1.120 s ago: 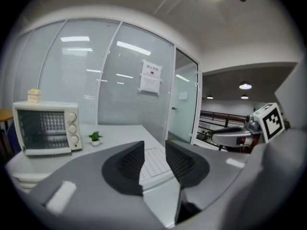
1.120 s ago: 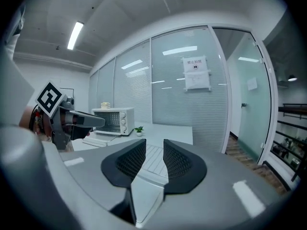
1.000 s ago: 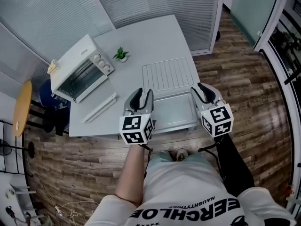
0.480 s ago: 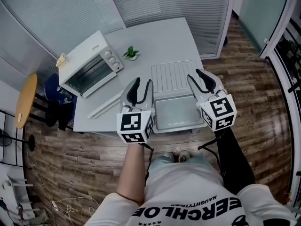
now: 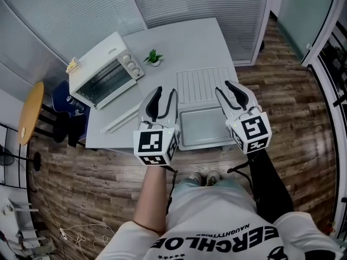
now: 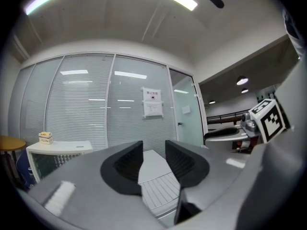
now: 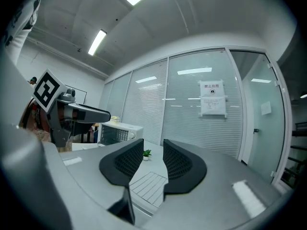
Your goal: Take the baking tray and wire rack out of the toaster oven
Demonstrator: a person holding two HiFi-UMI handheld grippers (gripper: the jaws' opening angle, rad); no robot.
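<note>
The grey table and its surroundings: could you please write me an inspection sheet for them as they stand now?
Surface: grey rectangular table, no spills seen.
Job's things: slatted white wire rack and grey metal baking tray lie next to each other on the table, outside the white toaster oven.
Clutter: small potted green plant; long white bar; small yellow box on top of the oven.
Grippers: left gripper open, empty; right gripper open, its jaws have just been opening, nothing between them.
Cables: loose white cords on the floor.
Surroundings: wood-plank floor, glass partitions with blinds, round wooden side table.
</note>
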